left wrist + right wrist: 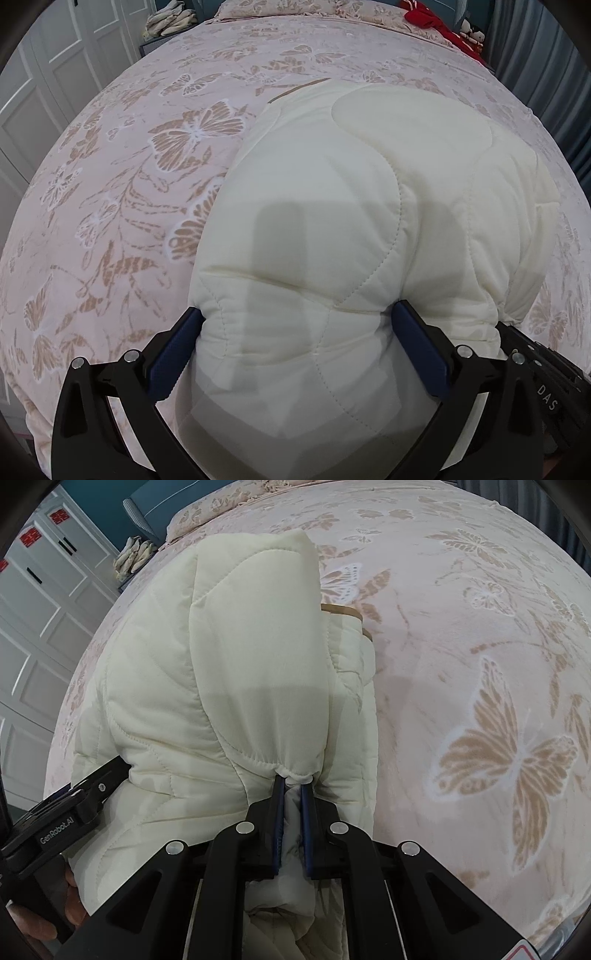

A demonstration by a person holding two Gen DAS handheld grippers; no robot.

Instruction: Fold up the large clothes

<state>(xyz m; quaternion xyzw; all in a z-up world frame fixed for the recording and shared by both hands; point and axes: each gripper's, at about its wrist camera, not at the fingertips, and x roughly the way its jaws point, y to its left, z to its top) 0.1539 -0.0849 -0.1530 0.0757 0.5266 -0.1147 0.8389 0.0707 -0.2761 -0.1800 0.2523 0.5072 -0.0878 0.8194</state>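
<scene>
2 grippers | left fingers [177, 354] wide, jacket [332, 221] between | right fingers [308, 830] pinching hem

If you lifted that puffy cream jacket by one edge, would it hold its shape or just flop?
Probably flop: the quilted cream jacket bunches into soft folds where the right gripper pinches it. It bulges between the left gripper and its wide-apart fingers, so the padding likely squashes easily. It looks light for its bulk, resting puffed on the butterfly bedspread.
</scene>
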